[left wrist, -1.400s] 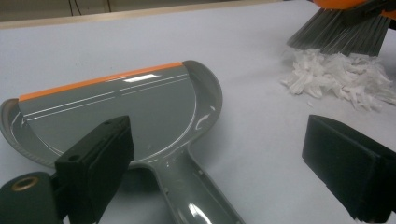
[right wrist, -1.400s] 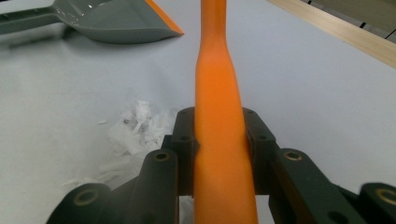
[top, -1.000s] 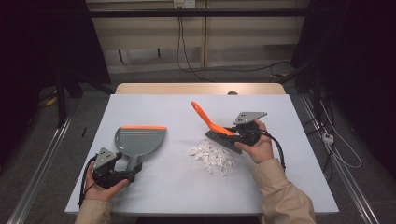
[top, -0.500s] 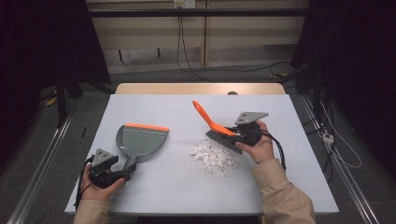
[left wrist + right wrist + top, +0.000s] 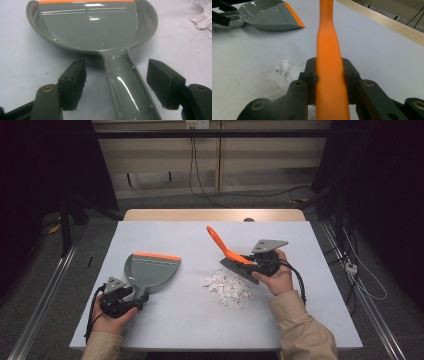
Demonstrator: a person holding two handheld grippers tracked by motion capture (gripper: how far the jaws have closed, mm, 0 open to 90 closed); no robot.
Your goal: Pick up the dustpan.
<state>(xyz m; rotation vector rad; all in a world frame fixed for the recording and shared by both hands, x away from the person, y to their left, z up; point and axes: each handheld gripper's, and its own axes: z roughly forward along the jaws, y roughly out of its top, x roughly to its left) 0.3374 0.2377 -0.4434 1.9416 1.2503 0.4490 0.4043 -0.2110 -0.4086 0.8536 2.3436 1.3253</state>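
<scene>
Left gripper view, glossy grey dustpan, orange lip, handle between parted fingers

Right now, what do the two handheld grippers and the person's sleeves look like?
Both are black two-jaw units. The left gripper and right gripper each carry a grey three-cornered plate on top and trail a black cable. Jaws are black, blocky, with round pivot holes; the left's pads look ribbed. Sleeves are beige.

Dustpan handle's end cut off below.
</scene>
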